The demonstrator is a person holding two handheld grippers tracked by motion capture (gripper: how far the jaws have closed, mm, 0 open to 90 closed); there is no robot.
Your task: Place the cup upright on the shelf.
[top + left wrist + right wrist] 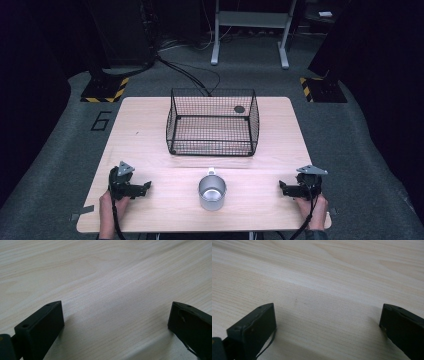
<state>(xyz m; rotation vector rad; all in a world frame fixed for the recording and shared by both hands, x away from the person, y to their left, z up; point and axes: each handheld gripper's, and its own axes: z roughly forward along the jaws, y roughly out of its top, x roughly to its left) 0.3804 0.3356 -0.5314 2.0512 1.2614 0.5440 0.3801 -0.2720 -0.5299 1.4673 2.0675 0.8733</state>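
Note:
A metal mug (212,192) stands upright near the table's front edge, its handle pointing toward the back. Behind it sits a black wire basket (212,122) with nothing in it. My left gripper (145,187) rests low on the table at the front left, pointing right toward the mug, held by a hand. My right gripper (282,187) rests at the front right, pointing left toward the mug. In both gripper views the jaws stand wide apart over bare wood, left gripper (116,315) and right gripper (328,316) both open with nothing between them.
The light wooden table (150,130) has a dark round spot (239,109) seen through the basket's back right. Beyond the table are grey floor, cables, a metal frame (250,30) and yellow-black striped stand bases (106,90).

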